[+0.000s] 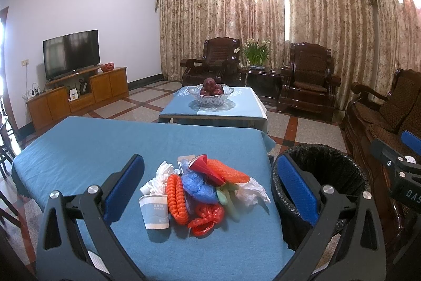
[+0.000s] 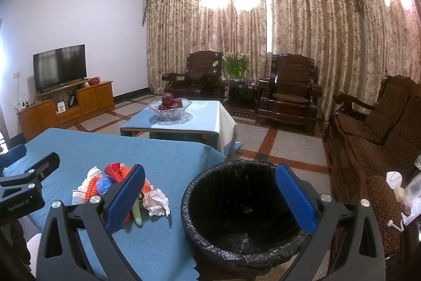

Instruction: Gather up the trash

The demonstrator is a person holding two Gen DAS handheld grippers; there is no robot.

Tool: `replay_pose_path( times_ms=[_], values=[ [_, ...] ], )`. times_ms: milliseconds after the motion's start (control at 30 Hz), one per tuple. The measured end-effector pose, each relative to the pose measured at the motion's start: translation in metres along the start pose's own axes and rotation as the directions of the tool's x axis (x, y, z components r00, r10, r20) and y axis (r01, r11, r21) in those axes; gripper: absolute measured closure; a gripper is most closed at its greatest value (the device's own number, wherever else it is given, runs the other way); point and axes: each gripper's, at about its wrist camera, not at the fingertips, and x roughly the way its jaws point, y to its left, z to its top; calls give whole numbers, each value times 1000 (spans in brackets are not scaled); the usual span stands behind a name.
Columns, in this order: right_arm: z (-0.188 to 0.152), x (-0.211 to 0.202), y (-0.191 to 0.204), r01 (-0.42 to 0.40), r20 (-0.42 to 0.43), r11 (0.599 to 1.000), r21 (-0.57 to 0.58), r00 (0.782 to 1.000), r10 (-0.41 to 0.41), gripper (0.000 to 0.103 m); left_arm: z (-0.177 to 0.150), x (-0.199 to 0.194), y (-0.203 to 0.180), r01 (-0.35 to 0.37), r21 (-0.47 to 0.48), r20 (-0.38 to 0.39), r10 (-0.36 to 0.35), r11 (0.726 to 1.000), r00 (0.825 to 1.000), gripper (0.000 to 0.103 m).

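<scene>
Heavy patterned curtains [image 1: 263, 25] close off the far wall of our living room, with a blue-clothed worktop [image 1: 86, 149] in front of us. On it lies the trash pile [image 1: 200, 188]: a paper cup [image 1: 155, 211], orange foam netting [image 1: 177, 199], crumpled tissue [image 2: 158, 202] and red and blue plastic bags. Just beside the worktop's right edge stands our black-lined bin [image 2: 244, 210]. We hold the left claw [image 1: 210, 188] spread wide above the pile, gripping nothing; the right claw [image 2: 210, 196] gapes equally wide over the bin, also without a load.
</scene>
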Motion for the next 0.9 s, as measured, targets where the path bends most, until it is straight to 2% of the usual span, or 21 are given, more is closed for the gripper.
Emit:
replay_pose_path(
  times_ms=[367,700,833,900],
  values=[
    [1,0,0,0,-1,1000,-1,1000,0,6,0,0,0,0,0,-1,0,1000,1000,5],
    [-13,9,-1,-8,-2,1000,2,1000,8,6,-2,1,6,0,-2,-4,0,1000,1000,5],
    [-23,32,13,-35,-17,999,5,999,35,6,-14,15,15,-9,-2,-16,9,1000,1000,5],
    [-26,40,19,-50,-26,999,4,998,50,6,-31,28,29,-30,-3,-25,30,1000,999,5]
  ],
)
